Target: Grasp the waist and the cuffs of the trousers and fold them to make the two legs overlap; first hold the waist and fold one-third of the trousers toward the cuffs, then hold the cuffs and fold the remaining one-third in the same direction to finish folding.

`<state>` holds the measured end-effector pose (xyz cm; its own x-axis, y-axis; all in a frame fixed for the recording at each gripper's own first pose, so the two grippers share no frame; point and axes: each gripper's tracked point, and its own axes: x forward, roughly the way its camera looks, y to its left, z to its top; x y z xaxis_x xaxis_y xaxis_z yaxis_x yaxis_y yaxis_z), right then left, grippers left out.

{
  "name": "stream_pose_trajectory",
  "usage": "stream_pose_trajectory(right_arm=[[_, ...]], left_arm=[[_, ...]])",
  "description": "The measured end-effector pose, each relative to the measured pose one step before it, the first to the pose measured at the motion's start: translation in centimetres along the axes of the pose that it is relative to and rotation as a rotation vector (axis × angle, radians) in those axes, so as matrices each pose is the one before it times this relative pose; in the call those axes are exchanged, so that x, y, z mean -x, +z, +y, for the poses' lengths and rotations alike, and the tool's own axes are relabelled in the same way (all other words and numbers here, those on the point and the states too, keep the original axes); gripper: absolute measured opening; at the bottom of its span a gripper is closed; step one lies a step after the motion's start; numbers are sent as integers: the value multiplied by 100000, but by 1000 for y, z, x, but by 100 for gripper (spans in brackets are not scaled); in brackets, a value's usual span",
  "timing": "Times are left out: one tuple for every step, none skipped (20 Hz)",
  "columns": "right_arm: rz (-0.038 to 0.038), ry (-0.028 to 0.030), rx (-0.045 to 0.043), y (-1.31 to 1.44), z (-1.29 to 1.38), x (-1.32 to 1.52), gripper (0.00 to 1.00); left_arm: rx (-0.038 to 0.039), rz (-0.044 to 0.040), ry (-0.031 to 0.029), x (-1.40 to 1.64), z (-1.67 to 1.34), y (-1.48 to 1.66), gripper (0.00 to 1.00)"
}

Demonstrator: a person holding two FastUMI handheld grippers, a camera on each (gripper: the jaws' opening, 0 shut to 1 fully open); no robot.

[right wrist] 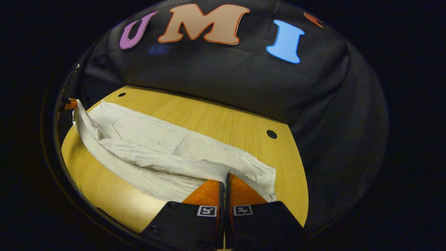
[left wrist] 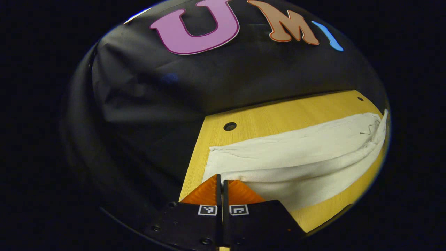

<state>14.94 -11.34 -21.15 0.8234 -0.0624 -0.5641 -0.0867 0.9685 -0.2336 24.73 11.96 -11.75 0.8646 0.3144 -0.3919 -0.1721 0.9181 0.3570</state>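
White trousers [left wrist: 296, 157] lie lengthwise on the yellow wooden table [left wrist: 271, 118], with one long edge lifted off it. My left gripper [left wrist: 221, 178] is shut on the near corner of one end of the trousers, a thin fold of cloth pinched between its fingers. The right gripper [right wrist: 225, 177] is shut on the near corner of the other end of the trousers [right wrist: 163, 153]. In the right gripper view the far end of the cloth rises up to the left gripper [right wrist: 69, 104] at the left rim. Which end is the waist I cannot tell.
The table top has small round holes [left wrist: 230, 126] [right wrist: 271, 134] near its back corners. The black cloth wall [right wrist: 223, 80] hangs close behind the table's far edge. Bare wood [right wrist: 104, 188] shows in front of the trousers.
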Motion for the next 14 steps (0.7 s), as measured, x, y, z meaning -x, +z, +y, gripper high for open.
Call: stream_pose_trajectory(right_arm=[[-1789,57,-1840,1108,-6,-748,0],[-1526,143,-2043,1091,-214,-1326,3],[-418,478,-2050,667,-70,-1364,0],[343,675,-1754,239,48,-1519,2],[472,579,-1533,45,44,-1466,3],[343,1102,-1814,-87,128,-1556,2],[877,1297,-1811,-318,212,-1524,2],[2366,1046,-2041,-952,181,-1224,2],[2893,643,-1596,-1030,150,-1112,3],[2702,861,-1218,-708,100,-1302,3],[2036,55,-864,-527,49,-877,5],[838,260,-415,-432,126,-942,2],[-429,1442,-1321,163,402,-493,7],[-671,1796,-2094,129,405,-445,14]], left_arm=[[606,-994,1917,-625,243,932,0],[688,-808,1335,-1299,17,828,0],[1019,295,918,-1049,-54,405,0],[300,510,974,-1218,-207,471,0],[-513,-101,1604,-1139,-71,508,0],[-315,-651,1215,-1159,-277,432,0],[-70,-215,768,-1058,-450,-36,0],[-624,237,203,-1148,-633,-162,0],[-764,1396,-351,-897,-737,-552,0],[-230,1740,-1011,-1005,-962,-571,0],[315,1451,-1067,-814,-788,-618,0],[1014,475,-513,-680,-567,-377,0],[1232,-377,-13,-409,-414,-97,0],[1729,-833,121,-461,-280,13,0]])
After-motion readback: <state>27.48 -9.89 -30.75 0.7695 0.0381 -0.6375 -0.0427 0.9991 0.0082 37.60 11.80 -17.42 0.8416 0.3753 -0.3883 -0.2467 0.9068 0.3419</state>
